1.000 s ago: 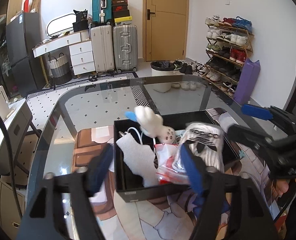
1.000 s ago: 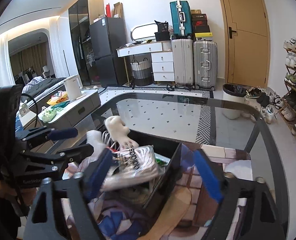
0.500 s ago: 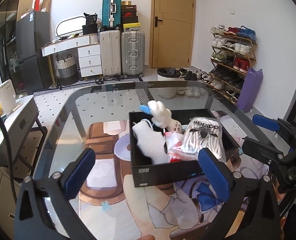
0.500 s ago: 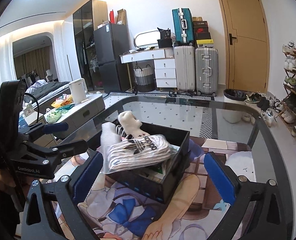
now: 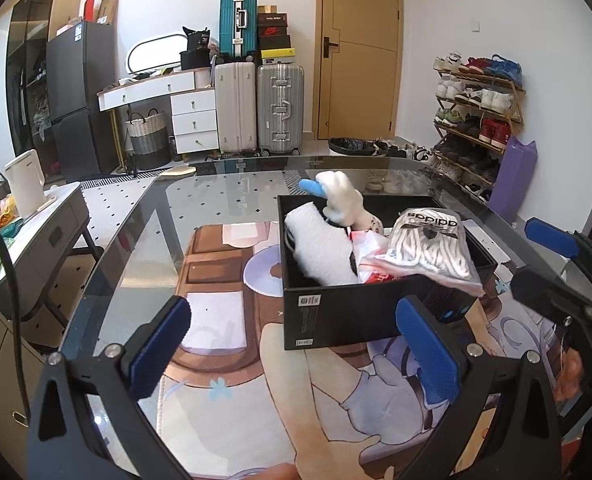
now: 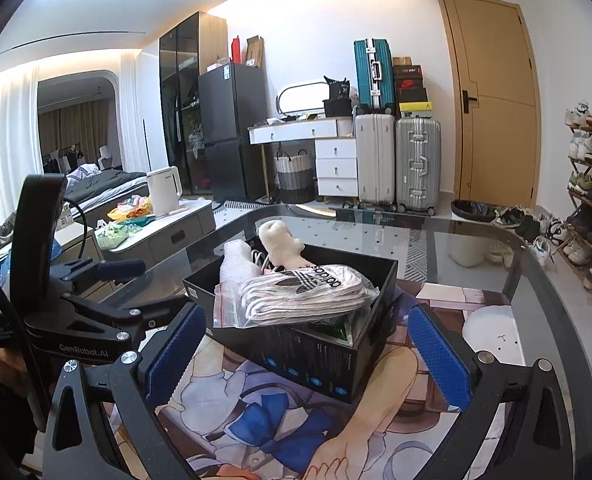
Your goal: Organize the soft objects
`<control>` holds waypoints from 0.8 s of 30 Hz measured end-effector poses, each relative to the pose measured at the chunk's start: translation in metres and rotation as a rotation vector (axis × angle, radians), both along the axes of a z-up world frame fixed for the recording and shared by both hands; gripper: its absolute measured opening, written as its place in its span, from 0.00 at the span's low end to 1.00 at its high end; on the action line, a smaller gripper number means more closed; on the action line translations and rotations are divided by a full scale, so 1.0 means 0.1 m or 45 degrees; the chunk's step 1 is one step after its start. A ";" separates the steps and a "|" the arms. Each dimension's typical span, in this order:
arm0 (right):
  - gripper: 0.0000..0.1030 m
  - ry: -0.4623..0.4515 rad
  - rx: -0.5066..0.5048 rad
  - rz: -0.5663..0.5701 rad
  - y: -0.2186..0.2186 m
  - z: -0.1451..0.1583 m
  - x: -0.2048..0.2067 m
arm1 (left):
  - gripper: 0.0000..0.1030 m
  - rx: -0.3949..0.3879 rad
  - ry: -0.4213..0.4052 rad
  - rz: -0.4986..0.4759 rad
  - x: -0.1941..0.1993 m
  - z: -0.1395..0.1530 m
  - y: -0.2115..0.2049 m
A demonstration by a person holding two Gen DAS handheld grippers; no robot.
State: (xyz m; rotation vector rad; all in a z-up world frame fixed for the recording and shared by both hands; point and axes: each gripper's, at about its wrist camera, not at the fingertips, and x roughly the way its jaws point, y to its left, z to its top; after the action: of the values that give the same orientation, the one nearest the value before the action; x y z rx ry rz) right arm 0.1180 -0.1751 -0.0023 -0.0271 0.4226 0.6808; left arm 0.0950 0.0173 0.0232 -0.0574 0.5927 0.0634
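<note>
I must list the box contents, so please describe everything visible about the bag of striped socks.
The bag of striped socks is a clear plastic zip bag with a red seal strip, holding folded white socks with dark stripes and a black Adidas logo. It lies tilted on top of the other things in the black box, its lower end hanging over the box's near wall. It leans against a red and white packet. No gripper touches it.

Black gripper frames [image 5: 296, 354], blue ribbed fingers [image 6: 440, 354], silver screws.
</note>
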 end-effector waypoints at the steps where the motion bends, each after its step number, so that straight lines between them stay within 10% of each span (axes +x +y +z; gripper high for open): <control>1: 0.99 -0.001 0.006 0.001 0.00 0.00 0.01 | 1.00 -0.001 -0.007 0.004 0.00 -0.01 0.01; 24: 0.99 -0.051 0.024 -0.025 -0.02 -0.07 -0.01 | 1.00 0.003 -0.134 0.032 -0.09 -0.03 0.00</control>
State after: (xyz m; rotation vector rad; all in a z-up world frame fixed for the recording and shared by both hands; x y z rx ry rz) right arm 0.1168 -0.1775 -0.0089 -0.0189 0.3779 0.6639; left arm 0.0857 0.0177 0.0205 -0.0657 0.4870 0.0847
